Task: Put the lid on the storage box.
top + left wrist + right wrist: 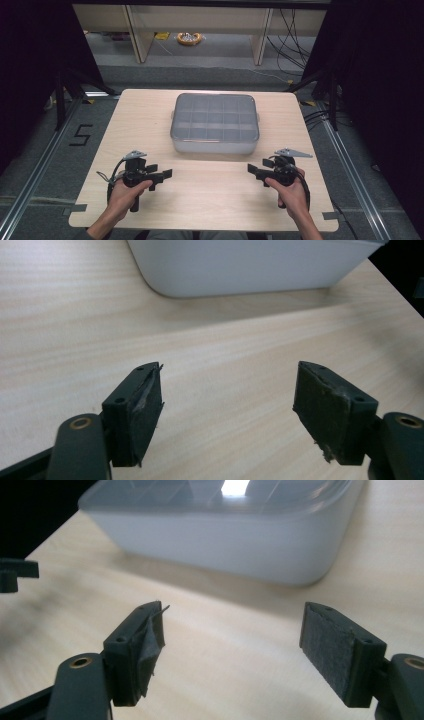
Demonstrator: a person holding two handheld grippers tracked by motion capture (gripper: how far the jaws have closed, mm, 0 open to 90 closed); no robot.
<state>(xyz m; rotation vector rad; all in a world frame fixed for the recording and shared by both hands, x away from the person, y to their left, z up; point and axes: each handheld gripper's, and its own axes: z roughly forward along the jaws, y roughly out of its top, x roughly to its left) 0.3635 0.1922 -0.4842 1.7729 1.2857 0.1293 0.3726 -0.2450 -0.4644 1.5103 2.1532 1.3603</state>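
A translucent grey compartment box [215, 122] with its lid on sits in the middle of the light wooden table [145, 125]. My left gripper [167, 174] is held low near the front left, jaws pointing right toward the table's centre, open and empty. My right gripper [251, 169] mirrors it at the front right, jaws pointing left, open and empty. In the left gripper view the jaws [227, 405] stand wide over bare wood, with the box's wall [240, 267] ahead. In the right gripper view the jaws [232, 647] are also wide, the box [225, 535] beyond them.
The table's front edge lies just below both hands. Dark curtains flank the table; metal rails [30, 170] run along the floor on either side. Desk legs, cables and a yellow coil [189, 38] lie on the floor beyond the far edge.
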